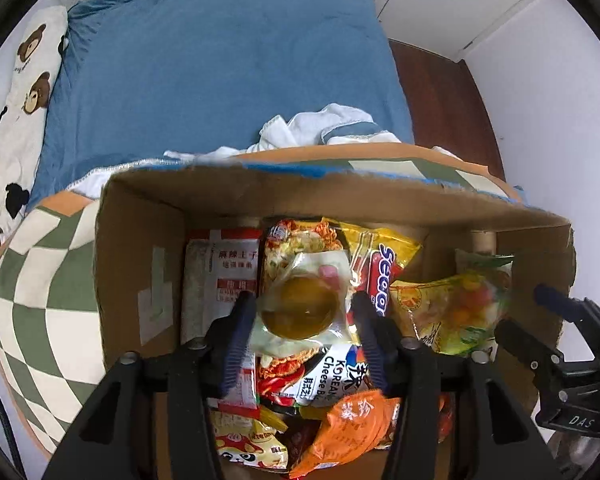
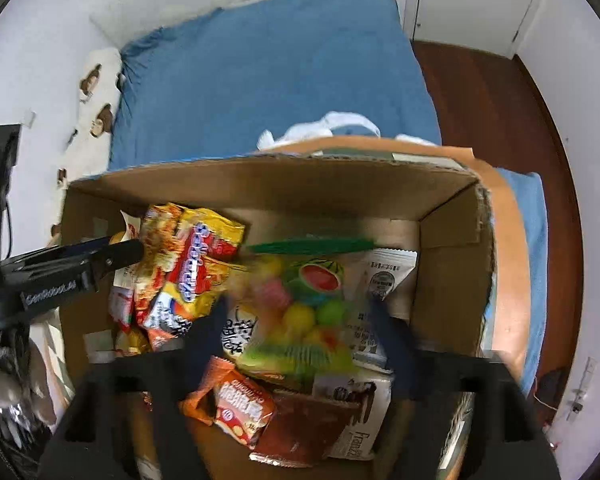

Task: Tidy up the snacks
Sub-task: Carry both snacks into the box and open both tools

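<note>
An open cardboard box [image 1: 140, 240] [image 2: 452, 216] holds several snack packs. My left gripper [image 1: 302, 300] points down into its left half. Between its fingers [image 1: 240, 320] lies a clear packet with a round brown snack [image 1: 296, 308], resting on noodle packs [image 1: 300, 240]; the pads stand just off its edges, open. My right gripper [image 2: 300, 304] hangs blurred over the right half with its jaws wide. A bag of coloured fruit candies [image 2: 316, 276] [image 1: 464, 304] lies between its fingers [image 2: 216, 320], untouched. Each gripper shows at the edge of the other's view: right [image 1: 560, 320], left [image 2: 112, 256].
The box stands on a green-and-white checked mat [image 1: 40, 280] at the foot of a bed with a blue sheet [image 1: 220, 60]. A crumpled white cloth [image 1: 320, 128] lies behind the box. A bear-print pillow [image 1: 28, 80] is at left, dark wooden floor [image 2: 500, 100] at right.
</note>
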The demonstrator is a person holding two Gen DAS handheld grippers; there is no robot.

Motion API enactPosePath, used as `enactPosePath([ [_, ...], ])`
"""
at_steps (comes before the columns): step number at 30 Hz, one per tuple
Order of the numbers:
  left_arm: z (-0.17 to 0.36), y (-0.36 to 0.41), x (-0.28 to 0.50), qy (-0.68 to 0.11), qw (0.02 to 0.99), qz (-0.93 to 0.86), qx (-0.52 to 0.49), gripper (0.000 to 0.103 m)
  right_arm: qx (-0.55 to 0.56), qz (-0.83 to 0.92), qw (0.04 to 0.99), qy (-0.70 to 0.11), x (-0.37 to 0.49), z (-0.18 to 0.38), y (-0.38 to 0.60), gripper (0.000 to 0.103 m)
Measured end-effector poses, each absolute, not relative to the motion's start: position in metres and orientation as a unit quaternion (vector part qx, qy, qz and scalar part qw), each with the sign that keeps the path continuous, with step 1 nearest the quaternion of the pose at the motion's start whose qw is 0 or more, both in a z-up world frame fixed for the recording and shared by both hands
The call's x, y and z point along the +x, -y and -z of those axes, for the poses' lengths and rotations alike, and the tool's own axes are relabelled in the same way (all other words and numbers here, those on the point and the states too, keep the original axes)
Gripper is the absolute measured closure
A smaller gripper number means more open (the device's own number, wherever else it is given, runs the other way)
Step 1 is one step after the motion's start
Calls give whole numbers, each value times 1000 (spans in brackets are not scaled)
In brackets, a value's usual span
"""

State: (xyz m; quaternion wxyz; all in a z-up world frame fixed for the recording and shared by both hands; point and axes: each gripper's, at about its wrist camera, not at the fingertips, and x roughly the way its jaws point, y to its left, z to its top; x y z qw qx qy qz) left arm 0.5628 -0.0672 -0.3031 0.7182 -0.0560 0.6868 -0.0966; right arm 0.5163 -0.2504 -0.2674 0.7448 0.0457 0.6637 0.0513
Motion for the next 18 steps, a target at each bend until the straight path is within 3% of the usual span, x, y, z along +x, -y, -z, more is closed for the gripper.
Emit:
enactPosePath([
  [1, 304, 68, 562, -688, 717, 94, -57, 20, 39, -47, 744, -665, 517, 269, 250, 8],
  [3, 303, 69, 561, -683, 722, 94, -52, 10, 30, -41, 743, -667, 518, 271, 249, 8],
  [18, 276, 71, 515, -631, 771, 76, -17, 8, 37, -17, 762, -646, 480, 265, 259, 7],
])
